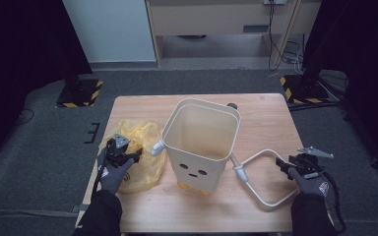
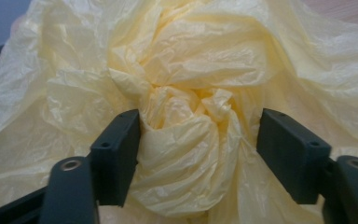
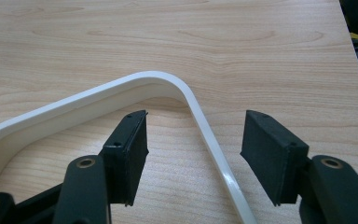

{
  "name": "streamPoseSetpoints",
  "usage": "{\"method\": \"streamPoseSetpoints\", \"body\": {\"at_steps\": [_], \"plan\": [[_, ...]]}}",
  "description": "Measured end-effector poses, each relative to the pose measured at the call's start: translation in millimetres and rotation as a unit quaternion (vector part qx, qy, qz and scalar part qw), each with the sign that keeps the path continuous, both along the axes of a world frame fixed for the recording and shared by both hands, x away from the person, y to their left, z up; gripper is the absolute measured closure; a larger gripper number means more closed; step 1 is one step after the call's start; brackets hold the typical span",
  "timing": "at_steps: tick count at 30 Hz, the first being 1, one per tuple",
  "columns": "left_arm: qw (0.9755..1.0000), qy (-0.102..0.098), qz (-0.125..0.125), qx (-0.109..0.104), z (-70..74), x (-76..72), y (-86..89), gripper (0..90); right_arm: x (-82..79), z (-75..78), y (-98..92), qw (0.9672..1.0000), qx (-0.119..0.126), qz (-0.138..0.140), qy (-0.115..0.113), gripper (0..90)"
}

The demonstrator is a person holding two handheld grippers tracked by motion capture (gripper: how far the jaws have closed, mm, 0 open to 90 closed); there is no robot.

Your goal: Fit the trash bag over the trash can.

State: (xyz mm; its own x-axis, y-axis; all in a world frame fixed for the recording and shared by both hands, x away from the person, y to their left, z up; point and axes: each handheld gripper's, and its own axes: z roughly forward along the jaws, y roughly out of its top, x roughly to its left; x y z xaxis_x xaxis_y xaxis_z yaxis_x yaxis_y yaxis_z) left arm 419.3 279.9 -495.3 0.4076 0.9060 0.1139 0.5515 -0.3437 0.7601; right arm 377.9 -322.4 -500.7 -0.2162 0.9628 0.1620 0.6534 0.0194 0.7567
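A crumpled yellow plastic bag point(image 1: 145, 135) lies at the table's left side, beside a tall cream bin point(image 1: 202, 142) with a small face on its front. My left gripper point(image 1: 137, 155) is low over the bag. In the left gripper view a twisted bunch of the bag point(image 2: 186, 70) sits between the jaws of my left gripper point(image 2: 199, 135); the left pad touches it and the right pad stands off. A white bent handle point(image 1: 253, 156) swings out from the bin's right side. My right gripper point(image 3: 193, 140) is open astride that handle's rail point(image 3: 158, 79), without touching it.
The bin stands upright, its mouth open, in the middle of the wooden table point(image 1: 256, 113). Bare wood point(image 3: 214, 37) lies beyond the handle. On the carpet behind the table are two black stands with striped bases point(image 1: 81, 93), and cables trail at the back right point(image 1: 285, 54).
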Motion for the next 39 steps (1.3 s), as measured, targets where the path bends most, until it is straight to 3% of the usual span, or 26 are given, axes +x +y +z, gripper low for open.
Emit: {"method": "streamPoseSetpoints", "body": {"at_steps": [4, 11, 15, 17, 19, 22, 26, 29, 39], "plan": [[0.9998, 0.018, 0.011, 0.000, -0.3, -2.0, 7.0, 47.3, -0.2, 0.2, -0.2, 1.0000, -0.001, -0.001, -0.002, 40.4], [0.9990, 0.019, 0.019, -0.037, 9.4, -11.8, 20.5, 68.5, -1.2, 1.7, -2.1, 1.0000, 0.002, -0.003, -0.007, 40.6], [0.9973, -0.003, 0.023, -0.069, 24.1, -21.3, 27.5, 72.7, -1.8, 2.0, -4.2, 0.9999, 0.004, -0.005, -0.009, 40.6], [0.9953, -0.019, 0.028, -0.091, 34.0, -26.4, 32.9, 73.2, -2.2, 2.3, -4.0, 0.9999, 0.006, -0.005, -0.008, 40.6], [0.9937, -0.036, 0.036, -0.099, 42.5, -30.8, 37.6, 73.2, -2.3, 2.6, -3.5, 0.9999, 0.005, -0.004, -0.009, 40.6], [0.9888, -0.062, 0.046, -0.128, 56.1, -38.6, 46.5, 72.8, -1.9, 3.1, -2.3, 0.9999, 0.004, -0.002, -0.011, 40.6], [0.9794, -0.100, 0.054, -0.167, 74.5, -48.1, 59.1, 72.4, -1.3, 3.2, -1.1, 1.0000, 0.003, 0.001, -0.009, 40.6], [0.9709, -0.129, 0.055, -0.195, 88.4, -55.1, 65.8, 72.1, -1.1, 3.3, -1.4, 0.9999, 0.002, 0.001, -0.010, 40.6], [0.9461, -0.212, 0.041, -0.242, 138.4, -81.8, 71.8, 72.1, -1.0, 3.3, -1.6, 0.9999, 0.001, 0.000, -0.011, 40.6]]}}
